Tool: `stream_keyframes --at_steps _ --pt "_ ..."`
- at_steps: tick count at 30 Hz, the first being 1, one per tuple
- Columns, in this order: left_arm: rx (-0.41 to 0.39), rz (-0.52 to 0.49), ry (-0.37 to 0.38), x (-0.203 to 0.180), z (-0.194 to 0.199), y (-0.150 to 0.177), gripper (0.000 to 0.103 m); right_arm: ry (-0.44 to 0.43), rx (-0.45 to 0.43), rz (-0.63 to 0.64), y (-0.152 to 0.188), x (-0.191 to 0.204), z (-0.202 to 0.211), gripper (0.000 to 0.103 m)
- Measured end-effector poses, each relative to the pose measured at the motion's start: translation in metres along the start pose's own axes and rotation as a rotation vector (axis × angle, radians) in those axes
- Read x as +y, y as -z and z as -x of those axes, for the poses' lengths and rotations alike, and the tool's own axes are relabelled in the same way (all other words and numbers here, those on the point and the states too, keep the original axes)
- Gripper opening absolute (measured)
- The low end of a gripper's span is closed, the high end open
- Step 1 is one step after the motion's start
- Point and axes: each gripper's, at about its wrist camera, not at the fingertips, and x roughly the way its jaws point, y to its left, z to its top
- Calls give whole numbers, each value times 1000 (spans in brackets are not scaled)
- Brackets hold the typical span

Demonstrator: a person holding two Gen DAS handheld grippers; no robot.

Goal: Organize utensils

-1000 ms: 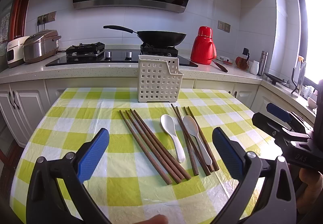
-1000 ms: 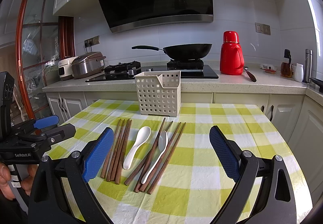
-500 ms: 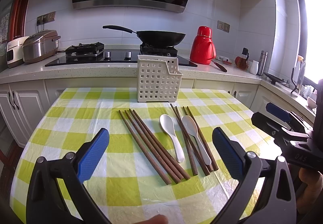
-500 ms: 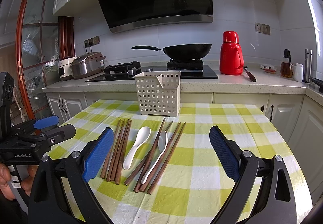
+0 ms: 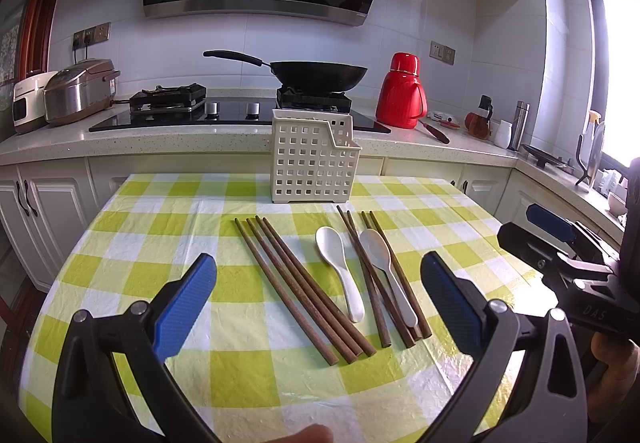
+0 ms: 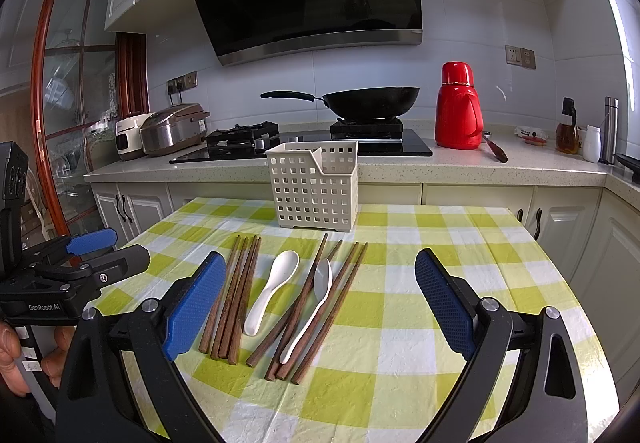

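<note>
I see bright daylight blowing out the window (image 5: 618, 75) at right; focus is sharp, fisheye edges curve and vignette.

Utensils laid out on the checked table, both grippers hanging wide open above it.

The left gripper (image 5: 318, 297) frames four dark chopsticks (image 5: 302, 289), a white spoon (image 5: 340, 273), then a second spoon (image 5: 386, 269) lying on more chopsticks (image 5: 368, 275). A perforated white basket (image 5: 314, 161) stands upright behind them on the yellow-green tablecloth (image 5: 152, 239). The right gripper (image 5: 556, 243) sits at the right edge.
</note>
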Motion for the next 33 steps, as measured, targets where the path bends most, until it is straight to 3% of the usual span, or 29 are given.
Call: stream_keyframes --at_steps 12,22,28,33 --pt "10 7 -5 1 -1 0 98 22 11 -8 2 -3 -2 89" --pt "130 119 -92 34 -27 5 98 145 231 -116 13 -38 -46 89" --pt "214 157 -89 52 -56 0 78 104 342 -186 12 -50 -81 89" --pt "315 191 -82 61 -96 -1 53 119 439 -228 15 -58 -115 89"
